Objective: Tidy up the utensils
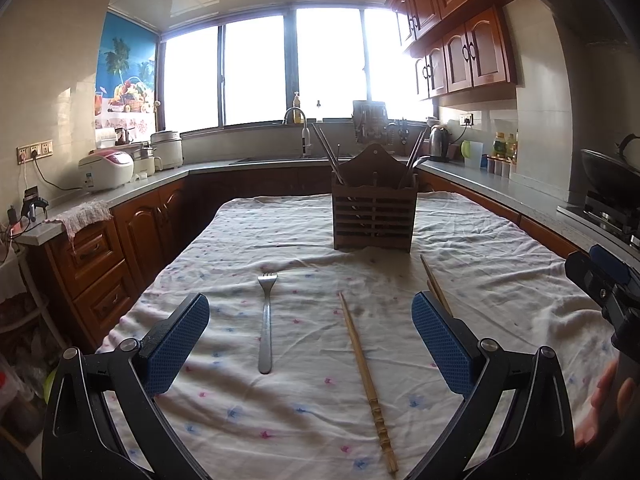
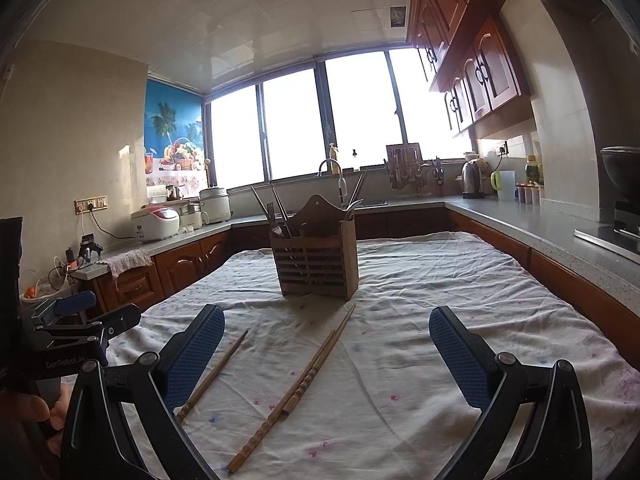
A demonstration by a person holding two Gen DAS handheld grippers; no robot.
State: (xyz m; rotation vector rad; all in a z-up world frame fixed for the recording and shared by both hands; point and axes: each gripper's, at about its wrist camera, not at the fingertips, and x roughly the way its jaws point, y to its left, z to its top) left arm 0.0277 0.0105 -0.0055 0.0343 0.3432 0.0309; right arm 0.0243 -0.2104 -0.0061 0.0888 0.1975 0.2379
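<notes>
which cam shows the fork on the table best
The left wrist view: the fork lies in full between the open left gripper's fingers, tines toward the wooden holder. The right wrist view shows only chopsticks on the cloth, not this fork.

A thin, wrinkled cotton-like cloth (image 1: 240, 240) with faded printed flowers covers the table. The fork (image 1: 265, 322) is smooth, shiny metal. The chopsticks (image 2: 296, 392) are matt bamboo with knotted ends, and the slatted holder (image 1: 374, 216) is dark, dull wood. Gripper pads (image 1: 438, 346) look like textured blue rubber.
</notes>
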